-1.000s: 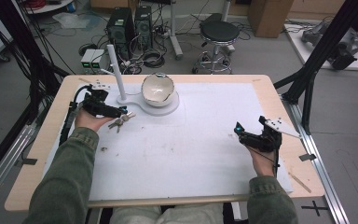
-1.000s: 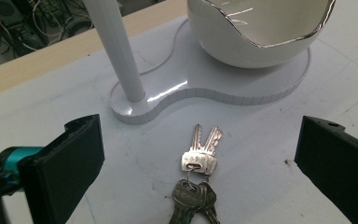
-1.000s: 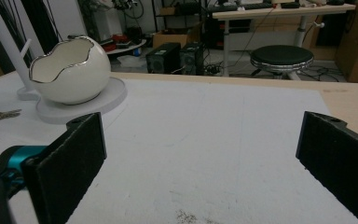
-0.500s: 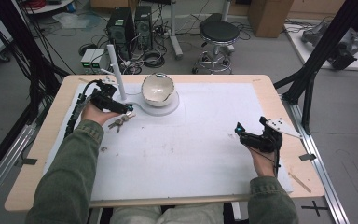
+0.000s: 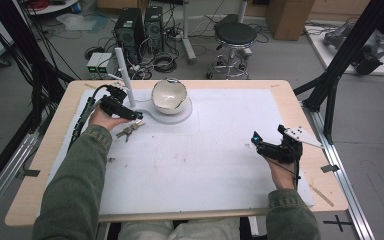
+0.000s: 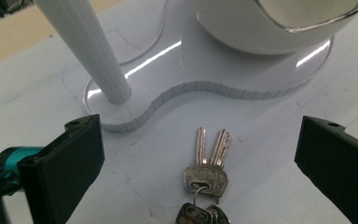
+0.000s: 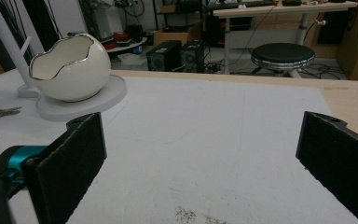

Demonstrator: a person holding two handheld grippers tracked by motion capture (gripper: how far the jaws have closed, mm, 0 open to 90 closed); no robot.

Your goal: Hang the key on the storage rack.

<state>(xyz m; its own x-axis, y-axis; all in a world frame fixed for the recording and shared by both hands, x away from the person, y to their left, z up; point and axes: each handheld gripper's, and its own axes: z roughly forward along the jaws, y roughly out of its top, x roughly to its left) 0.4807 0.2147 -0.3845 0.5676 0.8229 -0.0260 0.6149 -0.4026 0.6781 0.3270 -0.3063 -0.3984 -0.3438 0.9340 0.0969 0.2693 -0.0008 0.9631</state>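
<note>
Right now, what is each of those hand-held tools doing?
Left tool: open, holding nothing, jaws on either side of the keys.
Right tool: open, holding nothing.

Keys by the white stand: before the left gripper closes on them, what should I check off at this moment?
1. Left gripper open, jaws wide apart: ok.
2. Keys lie between the jaws in the left gripper view: ok.
3. Keys lie flat on the white mat, off the stand base: ok.
4. Room between the jaws and the stand's post: cannot tell, the post is close beside one jaw.
5. Jaws low enough to catch the keys: cannot tell.
6. Right gripper open, away from the keys: ok.
</note>
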